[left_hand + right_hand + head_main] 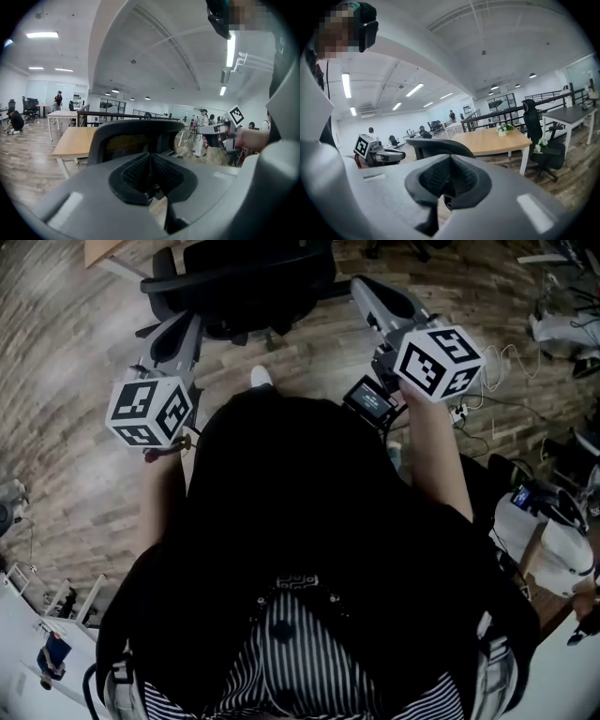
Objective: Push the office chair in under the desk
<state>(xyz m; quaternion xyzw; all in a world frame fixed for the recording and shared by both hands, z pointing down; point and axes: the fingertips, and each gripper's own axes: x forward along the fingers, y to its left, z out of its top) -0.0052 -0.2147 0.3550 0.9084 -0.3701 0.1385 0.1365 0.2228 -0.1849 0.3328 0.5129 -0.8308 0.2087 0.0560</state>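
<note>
Plant [502,127] on desk [487,140] shows only in right gripper view.

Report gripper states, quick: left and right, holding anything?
Left gripper: closed, holding nothing; office chair ahead of it.
Right gripper: closed, holding nothing.

Black short-sleeved top [300,512], black-and-white striped garment [300,657], black head-mounted camera [218,21]

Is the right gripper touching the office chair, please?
Cannot tell. In the head view the right gripper ends at the dark outline of the office chair, with neither gap nor contact plain; its own view only shows the backrest beyond shut jaws.
</note>
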